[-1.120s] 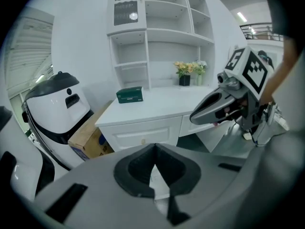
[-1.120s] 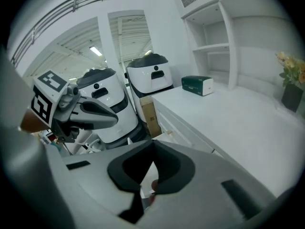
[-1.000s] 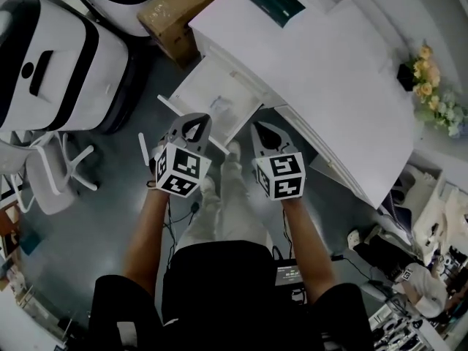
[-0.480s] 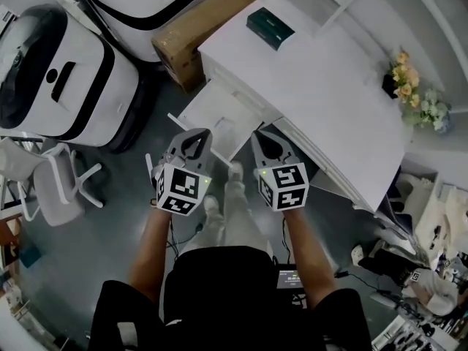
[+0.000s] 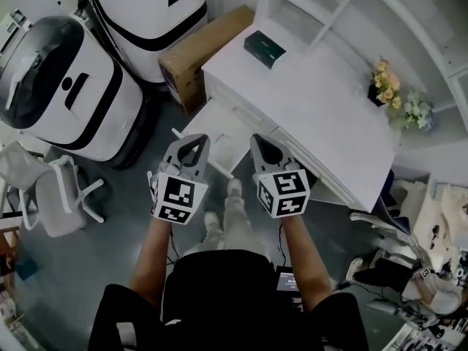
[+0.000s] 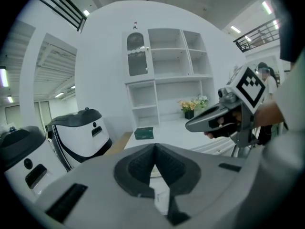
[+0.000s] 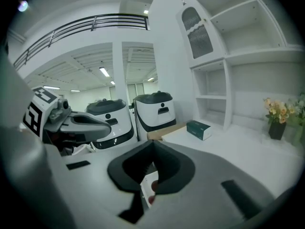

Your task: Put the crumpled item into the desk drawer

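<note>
Two white machines: black-trimmed units on the floor, left of the surface.
Surface: white desk, mostly bare, with white shelves behind it.
Cardboard box: brown, between the machines and the surface's corner.
Drawer: pulled open at the surface's front — pale inside.
Left gripper: jaws pressed together, nothing between them, held over the drawer's near edge.
Right gripper: jaws also pressed together and empty, just beside the left one.
Green box: dark, near the surface's back corner.
Flowers: yellow and pale, at the surface's far side.
Crumpled item: a faint pale shape inside the open drawer — too small to make out further.
</note>
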